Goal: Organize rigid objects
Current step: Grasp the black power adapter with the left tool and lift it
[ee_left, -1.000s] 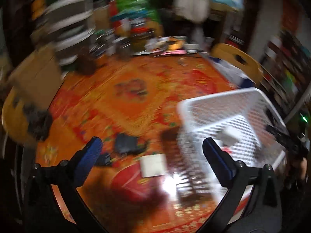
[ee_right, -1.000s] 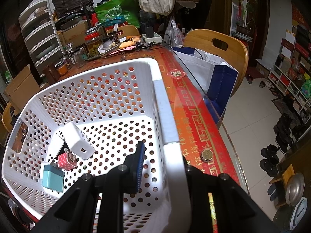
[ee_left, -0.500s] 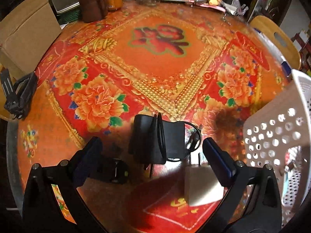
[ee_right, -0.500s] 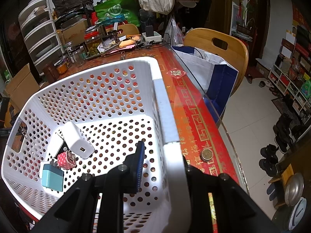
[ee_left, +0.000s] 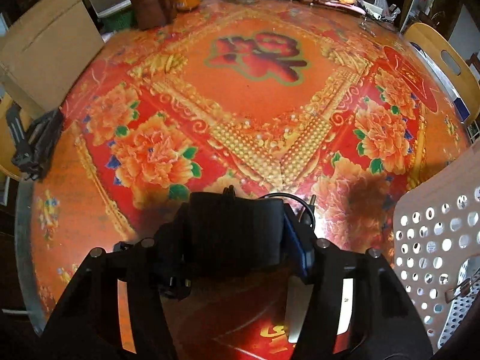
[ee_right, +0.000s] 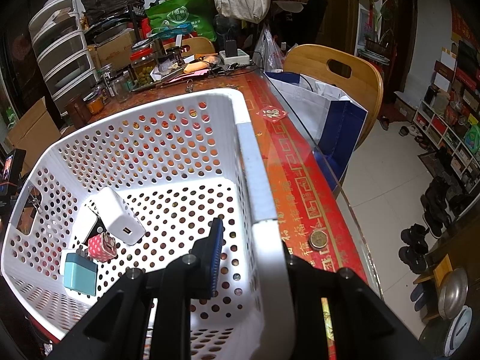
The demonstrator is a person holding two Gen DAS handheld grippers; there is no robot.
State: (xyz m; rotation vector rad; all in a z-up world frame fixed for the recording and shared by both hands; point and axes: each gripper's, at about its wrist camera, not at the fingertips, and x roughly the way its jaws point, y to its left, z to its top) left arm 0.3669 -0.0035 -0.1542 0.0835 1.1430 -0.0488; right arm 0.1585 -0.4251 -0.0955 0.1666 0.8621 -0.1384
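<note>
My left tool [ee_left: 237, 240] is closing on the black power adapter [ee_left: 235, 234], which sits between its two jaws on the near middle of the surface [ee_left: 255, 96], its cord looped just to the right; the blue pad on the right jaw looks to be against the adapter's side, so I read it as gripped or very nearly so. A white plug [ee_left: 295, 312] lies just behind the right jaw, nearer to me, partly hidden by the tool. The white basket [ee_right: 168, 150] stands near on the right, and my right tool [ee_right: 249, 255] is clenched on its near right wall, steadying it. Inside, at the near left corner, I count a white charger [ee_right: 118, 216], a red dotted plug [ee_right: 103, 247] and a light blue plug [ee_right: 79, 273], touching or nearly so, with another white piece under the charger. So I judge the job well along: several small things are in, the black adapter is in hand but not yet lifted, and the white plug is left on the surface
</note>
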